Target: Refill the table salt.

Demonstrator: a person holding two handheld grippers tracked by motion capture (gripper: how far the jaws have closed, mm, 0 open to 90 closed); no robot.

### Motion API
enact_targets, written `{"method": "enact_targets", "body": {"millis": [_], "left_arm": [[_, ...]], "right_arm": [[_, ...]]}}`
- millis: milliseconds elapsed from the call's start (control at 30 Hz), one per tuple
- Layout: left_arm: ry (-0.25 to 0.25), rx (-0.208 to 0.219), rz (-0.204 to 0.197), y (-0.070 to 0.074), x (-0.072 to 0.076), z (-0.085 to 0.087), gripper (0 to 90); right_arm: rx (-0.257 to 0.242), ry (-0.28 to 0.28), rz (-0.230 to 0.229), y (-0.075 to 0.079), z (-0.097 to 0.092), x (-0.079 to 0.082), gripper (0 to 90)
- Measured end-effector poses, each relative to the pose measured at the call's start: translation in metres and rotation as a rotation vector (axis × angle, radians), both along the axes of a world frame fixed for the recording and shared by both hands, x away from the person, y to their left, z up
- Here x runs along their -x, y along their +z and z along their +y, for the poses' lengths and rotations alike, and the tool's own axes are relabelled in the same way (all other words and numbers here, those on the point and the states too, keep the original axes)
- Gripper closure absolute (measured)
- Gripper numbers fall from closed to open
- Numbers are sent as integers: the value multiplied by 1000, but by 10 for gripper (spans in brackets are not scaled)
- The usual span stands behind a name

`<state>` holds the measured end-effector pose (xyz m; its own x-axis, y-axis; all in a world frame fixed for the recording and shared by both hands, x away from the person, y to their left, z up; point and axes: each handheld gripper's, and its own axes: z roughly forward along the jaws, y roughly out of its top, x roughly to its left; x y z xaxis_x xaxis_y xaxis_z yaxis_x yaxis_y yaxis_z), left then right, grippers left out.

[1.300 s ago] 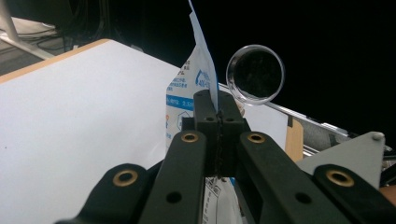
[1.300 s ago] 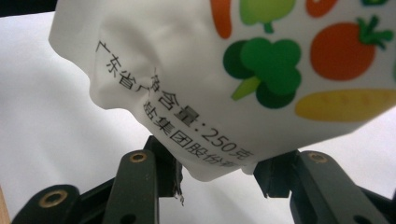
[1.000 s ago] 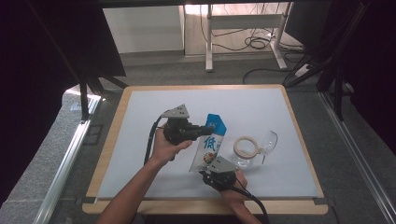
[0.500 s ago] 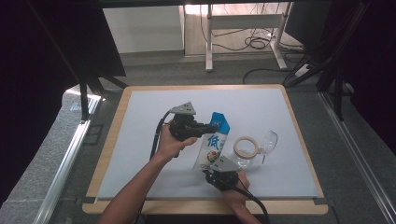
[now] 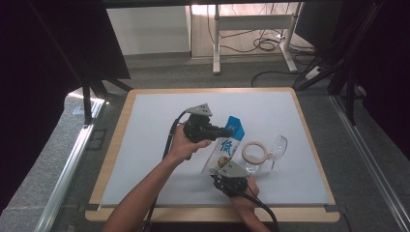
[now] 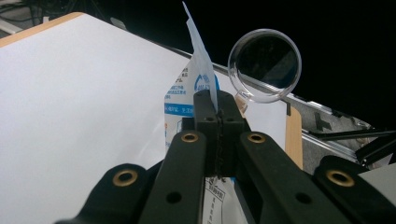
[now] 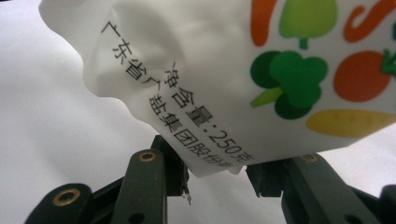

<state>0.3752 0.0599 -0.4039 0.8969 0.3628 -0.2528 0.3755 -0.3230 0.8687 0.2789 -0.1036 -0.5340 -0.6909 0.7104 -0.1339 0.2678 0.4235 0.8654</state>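
Observation:
A white pouch with a blue top and printed vegetables [image 5: 226,147] is held slanted above the white mat between both grippers. My left gripper [image 5: 231,130] comes in from the left, shut on the pouch's blue top edge. In the left gripper view the thin edge [image 6: 201,70] rises out of the shut left gripper [image 6: 218,114]. My right gripper [image 5: 224,169] sits near the front edge, shut on the pouch's lower end. In the right gripper view the crumpled bottom of the pouch [image 7: 224,93] lies between the right gripper's [image 7: 217,179] two jaws, which touch it on both sides.
A roll of beige tape [image 5: 255,152] lies just right of the pouch. A clear stemmed glass [image 5: 276,145] lies on its side beside the tape, its round rim [image 6: 265,65] seen past the pouch. The white mat [image 5: 145,145] has a wooden border [image 5: 116,140].
My left hand and gripper have shifted to the right, carrying the pouch's top edge with them. The right gripper has stayed where it was.

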Motion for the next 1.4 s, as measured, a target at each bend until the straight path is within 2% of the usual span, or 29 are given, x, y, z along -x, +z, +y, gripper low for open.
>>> {"method": "enact_targets", "body": {"millis": [100, 300, 567, 767, 967, 1233, 1400], "left_arm": [[0, -2, -2, 1, -1, 1, 900], [-13, 2, 1, 4, -2, 8, 900], [-38, -19, -31, 9, 3, 11, 900], [-43, -7, -26, 10, 1, 18, 900], [-52, -20, -26, 11, 0, 21, 900], [-74, -31, -20, 12, -1, 19, 900], [-71, -46, -31, 12, 0, 18, 900]], "right_arm": [[8, 6, 7, 2, -1, 0, 632], [-2, 62, 24, 5, -2, -4, 619], [4, 96, 13, 4, 0, -7, 574], [-23, 131, 4, 4, -5, -9, 567], [-13, 151, 3, 5, -4, -10, 563], [26, 187, -1, 5, -3, -12, 529], [11, 185, 10, 5, -5, -14, 547]]}}
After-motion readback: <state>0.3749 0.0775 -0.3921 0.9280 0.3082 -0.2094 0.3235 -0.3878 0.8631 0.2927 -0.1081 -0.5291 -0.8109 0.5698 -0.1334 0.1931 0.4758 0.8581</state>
